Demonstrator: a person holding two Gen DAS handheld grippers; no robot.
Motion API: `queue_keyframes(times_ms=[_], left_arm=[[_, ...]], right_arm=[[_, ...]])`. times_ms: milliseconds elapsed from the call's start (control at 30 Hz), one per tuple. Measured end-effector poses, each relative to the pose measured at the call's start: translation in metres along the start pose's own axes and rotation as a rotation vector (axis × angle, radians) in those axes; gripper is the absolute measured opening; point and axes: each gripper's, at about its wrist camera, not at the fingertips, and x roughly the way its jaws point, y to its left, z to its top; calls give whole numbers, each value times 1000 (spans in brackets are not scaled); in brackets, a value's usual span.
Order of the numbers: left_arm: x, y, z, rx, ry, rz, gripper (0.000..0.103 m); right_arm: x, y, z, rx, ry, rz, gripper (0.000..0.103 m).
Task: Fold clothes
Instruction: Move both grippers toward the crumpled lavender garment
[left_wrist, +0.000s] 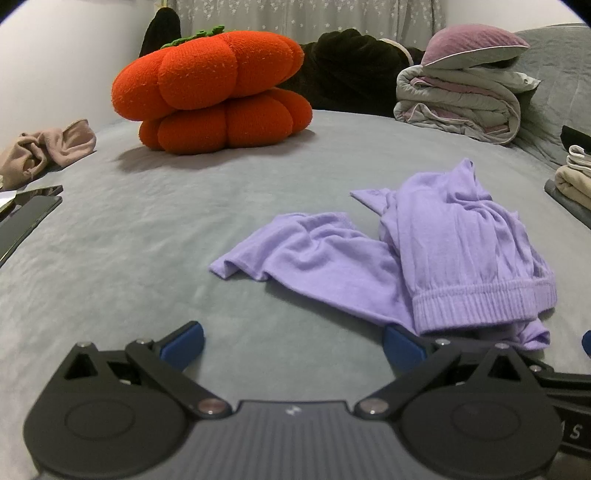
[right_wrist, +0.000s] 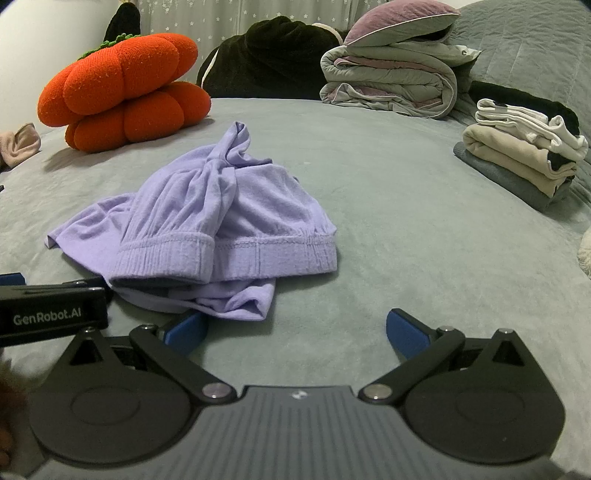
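Note:
A crumpled lilac garment (left_wrist: 424, 254) with a ribbed waistband lies bunched on the grey bed cover (left_wrist: 184, 221). In the left wrist view it sits ahead and to the right of my left gripper (left_wrist: 293, 345), which is open and holds nothing; its right blue pad touches or nearly touches the garment's near edge. In the right wrist view the same lilac garment (right_wrist: 214, 221) lies ahead and to the left of my right gripper (right_wrist: 295, 332), open and holding nothing. The left gripper's body (right_wrist: 51, 310) shows at the left edge there.
An orange pumpkin cushion (left_wrist: 210, 88) stands at the back left. A folded quilt with a purple pillow (right_wrist: 391, 70) and a dark plush (right_wrist: 266, 55) lie at the back. Folded clothes (right_wrist: 524, 155) are stacked on the right. A beige cloth (left_wrist: 44, 147) and a phone (left_wrist: 26, 218) lie left.

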Motion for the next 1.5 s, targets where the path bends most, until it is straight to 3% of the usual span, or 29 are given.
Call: queue_keyframes(times_ms=[700,967,1167,1267,1367,1500], left_arm=[[-2,11,1,-28,21,2,102],[-8,15,5,-9,55,-15,102],[-13,14,8,2,69,-43,102],[-13,12,12,7,92,-58,102],[-21,9,20,61,65,-49,102],[-38,9,29,143,-19,-49,102]], right_arm=[[3,3,-4,-27,0,1,103],[7,9,4,-159,9,29,103],[14,-6,21,-184,142,163,103],[17,-6,25,-167,206,145,103],[16,-3,32,-162,266,115,103],[7,-9,41,-160,233,95,103]])
